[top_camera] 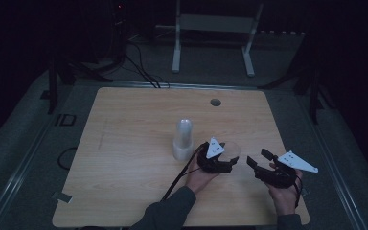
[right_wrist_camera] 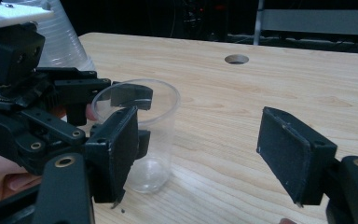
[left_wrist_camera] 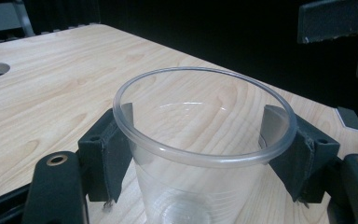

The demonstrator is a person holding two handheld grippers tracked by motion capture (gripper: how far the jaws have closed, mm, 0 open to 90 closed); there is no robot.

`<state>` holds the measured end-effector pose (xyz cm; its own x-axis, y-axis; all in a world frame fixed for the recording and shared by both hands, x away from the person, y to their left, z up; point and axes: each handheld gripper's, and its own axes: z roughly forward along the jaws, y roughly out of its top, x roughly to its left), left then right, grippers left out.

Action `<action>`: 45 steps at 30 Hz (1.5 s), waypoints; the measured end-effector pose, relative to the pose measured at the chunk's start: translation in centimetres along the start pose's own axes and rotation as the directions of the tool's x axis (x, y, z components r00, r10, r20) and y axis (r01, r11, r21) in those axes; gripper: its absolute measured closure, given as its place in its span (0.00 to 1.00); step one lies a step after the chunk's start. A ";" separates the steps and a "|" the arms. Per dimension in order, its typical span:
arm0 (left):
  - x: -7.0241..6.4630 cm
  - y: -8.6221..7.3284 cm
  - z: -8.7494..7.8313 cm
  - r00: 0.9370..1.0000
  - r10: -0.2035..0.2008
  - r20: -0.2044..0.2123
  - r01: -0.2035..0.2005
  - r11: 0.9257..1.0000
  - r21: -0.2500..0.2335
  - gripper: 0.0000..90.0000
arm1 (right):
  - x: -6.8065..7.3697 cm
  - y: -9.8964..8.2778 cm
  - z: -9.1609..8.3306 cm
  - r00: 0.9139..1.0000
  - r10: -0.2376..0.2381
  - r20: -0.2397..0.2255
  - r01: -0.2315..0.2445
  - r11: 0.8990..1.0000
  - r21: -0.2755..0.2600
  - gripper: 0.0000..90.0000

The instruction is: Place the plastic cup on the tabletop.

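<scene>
A clear plastic cup [left_wrist_camera: 200, 116] stands upright on the wooden table [top_camera: 124, 143], right of the middle [top_camera: 232, 148]. My left gripper [left_wrist_camera: 200, 154] has its two pads against the cup's sides just under the rim. From the right gripper view the same cup [right_wrist_camera: 161, 135] rests on the tabletop, with the left gripper [right_wrist_camera: 135, 116] around it. My right gripper [right_wrist_camera: 205, 158] is a short way to the right of the cup [top_camera: 258, 157], jaws wide apart with nothing between them. An upturned stack of translucent cups [top_camera: 183, 139] stands just left of the left gripper.
A round cable hole [top_camera: 215, 102] lies near the table's far edge. A white metal frame [top_camera: 211, 24] stands on the floor behind the table. The left gripper's cable [top_camera: 175, 179] trails toward the near edge. Bare wood spreads across the left half.
</scene>
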<state>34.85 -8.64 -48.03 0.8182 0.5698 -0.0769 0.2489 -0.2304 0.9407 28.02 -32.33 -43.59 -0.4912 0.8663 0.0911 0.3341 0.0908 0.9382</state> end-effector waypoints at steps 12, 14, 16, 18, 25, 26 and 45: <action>0.0 -0.3 -0.2 1.000 -0.004 0.018 0.004 1.000 0.027 0.21 | 0.0 -0.1 0.1 1.000 -0.002 0.000 0.002 1.000 0.005 0.32; 0.0 -0.4 -0.2 1.000 -0.003 0.019 0.002 1.000 0.030 0.19 | 0.0 -0.1 0.1 1.000 -0.004 0.000 0.004 1.000 0.005 0.32; 0.0 -0.5 -0.3 1.000 0.001 0.024 -0.002 0.999 0.037 0.18 | 0.0 -0.1 0.1 1.000 -0.004 -0.001 0.004 1.000 0.005 0.32; 0.1 -0.6 -0.4 1.000 -0.001 0.022 0.000 0.999 0.040 0.17 | 0.0 -0.1 0.1 1.000 -0.004 -0.001 0.004 1.000 0.006 0.32; 0.3 -1.0 -1.0 1.000 -0.004 0.025 0.003 0.999 0.039 0.16 | 0.0 -0.1 0.1 1.000 -0.003 0.002 0.003 1.000 0.006 0.32; 0.4 -1.1 -1.1 1.000 -0.009 0.021 0.008 0.999 0.036 0.16 | 0.0 -0.1 0.1 1.000 -0.004 0.002 0.004 1.000 0.006 0.32; 0.1 -2.5 -2.9 0.999 -0.014 0.042 0.012 0.999 0.040 0.16 | -0.2 -0.3 0.0 1.000 0.000 0.003 0.000 1.000 0.007 0.32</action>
<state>32.83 -5.73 -49.43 0.8356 0.5394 -0.1037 0.2795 -0.2550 0.9257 28.02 -32.49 -43.85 -0.4884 0.8680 0.0900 0.3400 0.0943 0.9357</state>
